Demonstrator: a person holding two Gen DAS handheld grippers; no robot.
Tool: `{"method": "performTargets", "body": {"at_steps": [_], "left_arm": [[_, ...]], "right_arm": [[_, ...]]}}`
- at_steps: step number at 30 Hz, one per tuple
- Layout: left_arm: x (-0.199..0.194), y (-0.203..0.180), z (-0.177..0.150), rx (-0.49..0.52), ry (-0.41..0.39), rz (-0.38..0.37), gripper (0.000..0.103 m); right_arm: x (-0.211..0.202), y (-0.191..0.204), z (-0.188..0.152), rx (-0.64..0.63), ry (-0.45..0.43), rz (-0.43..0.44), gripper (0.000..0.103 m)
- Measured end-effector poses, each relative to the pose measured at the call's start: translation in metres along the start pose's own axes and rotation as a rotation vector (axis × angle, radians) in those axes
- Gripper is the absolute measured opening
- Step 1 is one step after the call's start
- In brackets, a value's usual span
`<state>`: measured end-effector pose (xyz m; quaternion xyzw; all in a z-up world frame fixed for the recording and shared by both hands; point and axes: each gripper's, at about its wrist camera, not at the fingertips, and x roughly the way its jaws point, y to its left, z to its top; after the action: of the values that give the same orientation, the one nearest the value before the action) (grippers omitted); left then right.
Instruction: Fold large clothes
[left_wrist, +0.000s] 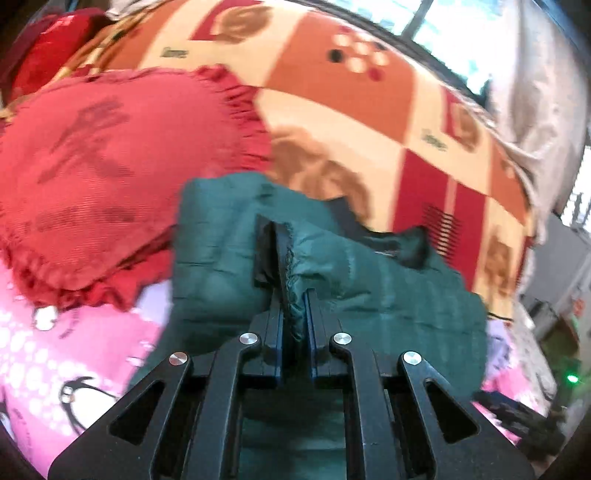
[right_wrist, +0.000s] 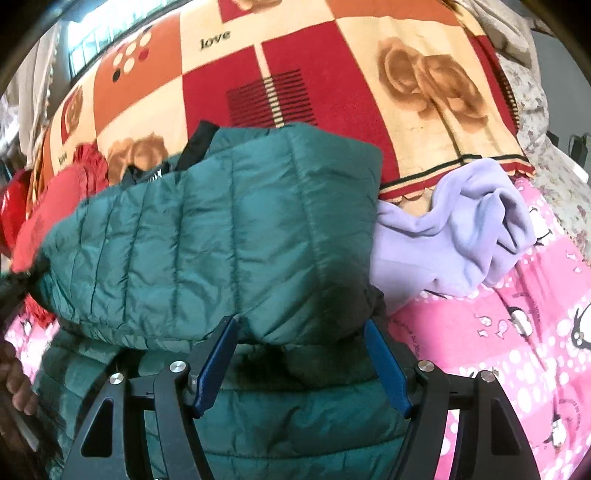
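Pink penguin bedding (right_wrist: 517, 332) lay beneath as the left gripper (left_wrist: 291, 295) clenched the green jacket's (right_wrist: 221, 229) hem (right gripper (right_wrist: 301, 354) gaped, jacket between its jaws).

A bed is carrying everything here, and a pink penguin-print sheet (right_wrist: 517, 332) is covering its near part, showing at four o'clock in the right wrist view and at eight o'clock in the left. A checked orange, red and cream blanket (right_wrist: 332, 74) printed with roses and the word "love" is spreading across the far part, toward twelve o'clock. A teal quilted jacket (right_wrist: 221, 229) is lying at the centre. A lilac fleece garment (right_wrist: 461, 236) is sitting just beside it at three o'clock, and a red frilled cushion (left_wrist: 110, 177) is resting at nine o'clock.
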<state>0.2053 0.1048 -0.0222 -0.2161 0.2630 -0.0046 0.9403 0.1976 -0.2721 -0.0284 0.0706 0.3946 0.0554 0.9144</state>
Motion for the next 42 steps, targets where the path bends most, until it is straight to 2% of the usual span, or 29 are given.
{"method": "performTargets", "body": {"at_steps": [3, 5, 7, 8, 10, 13, 15, 16, 17, 19, 20, 22, 23, 24, 25, 26, 29, 31, 34, 36, 38, 40, 42], "left_arm": [[0.005, 0.009, -0.003, 0.0, 0.001, 0.073, 0.009], [0.007, 0.006, -0.005, 0.009, 0.002, 0.111, 0.009], [0.006, 0.007, -0.005, 0.025, -0.006, 0.137, 0.009], [0.006, 0.007, -0.006, 0.032, -0.011, 0.142, 0.009], [0.01, 0.006, -0.008, 0.026, 0.013, 0.121, 0.009], [0.017, 0.005, -0.012, -0.004, 0.083, 0.042, 0.009], [0.02, 0.004, -0.013, -0.016, 0.111, 0.029, 0.012], [0.02, 0.003, -0.015, -0.013, 0.123, 0.026, 0.022], [0.022, 0.003, -0.016, -0.011, 0.131, 0.019, 0.04], [0.024, 0.001, -0.019, -0.024, 0.15, 0.007, 0.065], [0.026, 0.0, -0.021, -0.03, 0.158, 0.004, 0.066], [0.029, -0.004, -0.024, 0.0, 0.163, 0.011, 0.065], [0.028, -0.006, -0.025, 0.023, 0.161, 0.021, 0.041], [0.028, -0.007, -0.025, 0.04, 0.162, 0.029, 0.022], [0.029, -0.009, -0.024, 0.049, 0.159, 0.039, 0.011], [0.025, -0.009, -0.023, 0.055, 0.136, 0.052, 0.008], [0.0, -0.01, -0.012, 0.098, -0.011, 0.148, 0.007], [-0.008, -0.006, -0.007, 0.1, -0.063, 0.19, 0.007], [0.004, 0.005, -0.008, 0.066, -0.018, 0.231, 0.009], [0.022, 0.015, -0.01, -0.003, 0.074, 0.193, 0.018], [0.023, 0.023, -0.01, -0.072, 0.103, 0.181, 0.033], [0.014, 0.027, -0.009, -0.131, 0.078, 0.169, 0.034], [-0.006, 0.03, -0.004, -0.169, -0.005, 0.177, 0.034]], "right_arm": [[-0.006, -0.005, 0.001, 0.043, -0.033, 0.037, 0.069], [-0.002, -0.006, 0.004, 0.053, 0.012, 0.037, 0.069], [0.002, -0.006, 0.006, 0.036, 0.041, -0.001, 0.069], [0.003, -0.006, 0.007, 0.022, 0.053, -0.045, 0.075], [0.006, -0.01, 0.009, 0.018, 0.077, -0.135, 0.087], [0.002, -0.024, 0.015, 0.056, 0.06, -0.227, 0.088], [-0.001, -0.035, 0.018, 0.1, 0.055, -0.237, 0.088], [-0.002, -0.039, 0.018, 0.121, 0.054, -0.233, 0.089], [-0.002, -0.043, 0.019, 0.143, 0.057, -0.24, 0.091], [0.001, -0.052, 0.02, 0.181, 0.082, -0.279, 0.093], [0.002, -0.055, 0.02, 0.19, 0.092, -0.28, 0.093], [0.003, -0.058, 0.019, 0.194, 0.101, -0.255, 0.093], [0.003, -0.059, 0.019, 0.196, 0.101, -0.249, 0.093], [0.003, -0.059, 0.018, 0.195, 0.101, -0.246, 0.093], [0.003, -0.058, 0.018, 0.191, 0.099, -0.239, 0.093], [0.004, -0.057, 0.018, 0.188, 0.099, -0.239, 0.093], [0.003, -0.053, 0.017, 0.184, 0.094, -0.224, 0.093], [0.002, -0.051, 0.016, 0.174, 0.082, -0.212, 0.093], [-0.001, -0.047, 0.014, 0.141, 0.05, -0.203, 0.093], [-0.004, -0.044, 0.014, 0.121, 0.02, -0.18, 0.093], [-0.008, -0.041, 0.016, 0.094, -0.024, -0.143, 0.093], [-0.017, -0.039, 0.02, 0.081, -0.122, -0.095, 0.093], [-0.02, -0.038, 0.031, 0.095, -0.145, -0.06, 0.093]]}}
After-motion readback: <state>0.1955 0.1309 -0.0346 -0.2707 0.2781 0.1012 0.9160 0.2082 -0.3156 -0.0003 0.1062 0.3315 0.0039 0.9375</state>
